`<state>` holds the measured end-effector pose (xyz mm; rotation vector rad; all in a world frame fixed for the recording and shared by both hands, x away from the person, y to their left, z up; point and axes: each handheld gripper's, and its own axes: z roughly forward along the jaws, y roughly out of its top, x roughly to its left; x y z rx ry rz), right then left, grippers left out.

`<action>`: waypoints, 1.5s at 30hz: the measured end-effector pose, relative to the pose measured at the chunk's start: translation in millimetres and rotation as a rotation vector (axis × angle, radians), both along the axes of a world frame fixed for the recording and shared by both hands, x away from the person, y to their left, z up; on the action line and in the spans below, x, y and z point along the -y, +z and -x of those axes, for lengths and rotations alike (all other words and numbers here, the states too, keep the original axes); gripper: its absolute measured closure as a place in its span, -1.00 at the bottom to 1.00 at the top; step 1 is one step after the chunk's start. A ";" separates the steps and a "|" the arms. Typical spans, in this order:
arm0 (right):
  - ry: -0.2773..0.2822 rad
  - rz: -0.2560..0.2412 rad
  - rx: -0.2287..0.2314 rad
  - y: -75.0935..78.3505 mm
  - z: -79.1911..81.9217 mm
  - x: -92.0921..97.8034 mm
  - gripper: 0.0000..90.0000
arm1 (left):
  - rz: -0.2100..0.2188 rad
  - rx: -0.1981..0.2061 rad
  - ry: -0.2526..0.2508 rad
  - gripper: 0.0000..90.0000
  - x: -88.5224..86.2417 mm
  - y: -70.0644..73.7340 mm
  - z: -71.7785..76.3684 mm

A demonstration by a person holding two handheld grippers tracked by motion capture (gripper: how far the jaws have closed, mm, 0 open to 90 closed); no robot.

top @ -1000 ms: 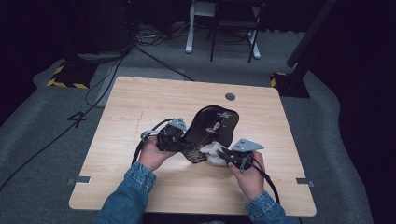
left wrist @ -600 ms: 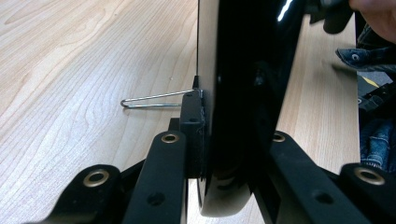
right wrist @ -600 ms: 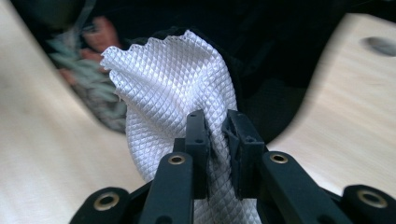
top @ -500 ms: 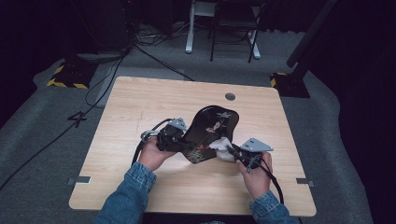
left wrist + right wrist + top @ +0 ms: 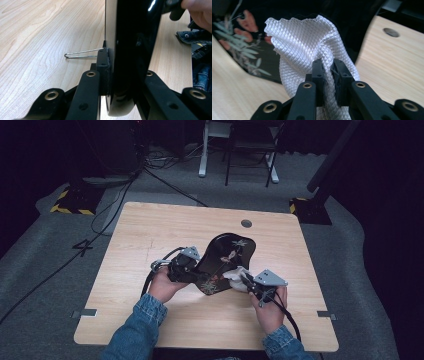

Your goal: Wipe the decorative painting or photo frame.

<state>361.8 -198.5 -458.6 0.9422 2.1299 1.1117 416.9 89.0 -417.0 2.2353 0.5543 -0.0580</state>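
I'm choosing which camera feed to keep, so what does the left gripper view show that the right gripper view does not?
Left gripper view alone: the tray seen edge-on, clamped in the left claw, with a thin wire loop beside it and a denim sleeve at the far side.

Right gripper view alone: the white cloth pinched in the right claw, the tray's painted flowers, and a round hole in the table.

Both: the black tray and the wooden table.
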 end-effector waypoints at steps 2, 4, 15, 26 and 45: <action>0.019 0.000 -0.010 -2.1 0.8 -4.7 0.79 | 0.000 0.000 0.000 0.76 0.2 0.1 0.1; 0.040 -0.003 -0.016 -4.1 2.6 -9.9 0.79 | 0.000 0.000 0.000 0.76 0.3 0.1 0.2; 0.161 -0.030 -0.071 -9.2 12.8 -35.1 0.79 | 0.000 -0.001 -0.001 0.76 0.4 0.1 0.2; 0.066 -0.021 -0.061 -6.0 1.9 -9.6 0.79 | 0.000 -0.001 -0.003 0.76 0.4 0.1 0.2; 0.082 0.011 -0.087 -9.7 0.2 -13.1 0.79 | 0.002 -0.003 -0.003 0.76 0.7 0.0 0.0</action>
